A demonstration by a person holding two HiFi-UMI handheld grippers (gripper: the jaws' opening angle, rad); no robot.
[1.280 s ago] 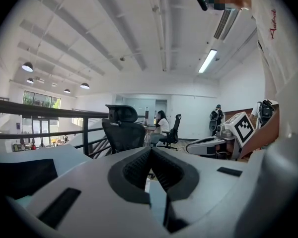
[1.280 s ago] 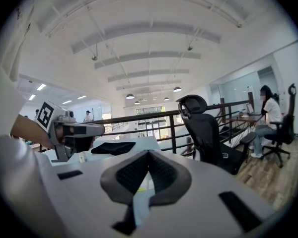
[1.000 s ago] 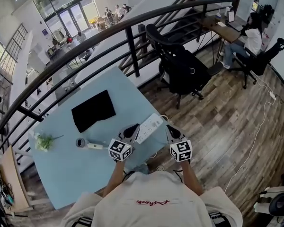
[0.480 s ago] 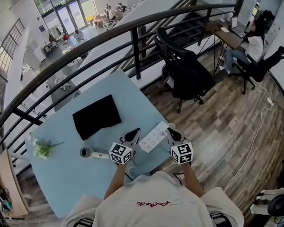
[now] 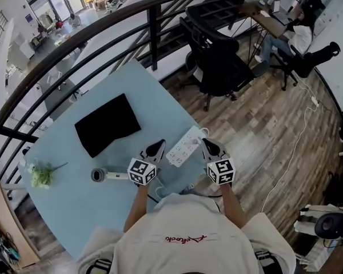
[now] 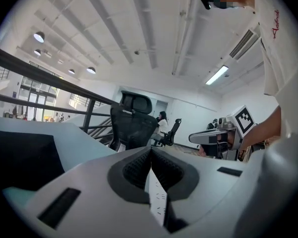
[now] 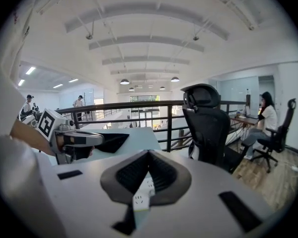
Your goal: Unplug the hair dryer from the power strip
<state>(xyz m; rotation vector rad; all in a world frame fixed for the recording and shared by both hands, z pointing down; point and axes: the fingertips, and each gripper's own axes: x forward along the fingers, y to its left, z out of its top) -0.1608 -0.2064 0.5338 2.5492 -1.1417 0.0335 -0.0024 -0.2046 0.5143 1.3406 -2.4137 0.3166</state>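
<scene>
Power strip [image 5: 184,146] lies between left tool [image 5: 159,145] and right tool [image 5: 206,144], both closed and empty.

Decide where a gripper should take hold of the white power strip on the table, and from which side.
Probably across its narrow width, near the closer end, coming from the near side: the power strip lies flat, long and slim, slanting between the shut left gripper and right gripper.

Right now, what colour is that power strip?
The power strip is white; the head view shows it best.
</scene>
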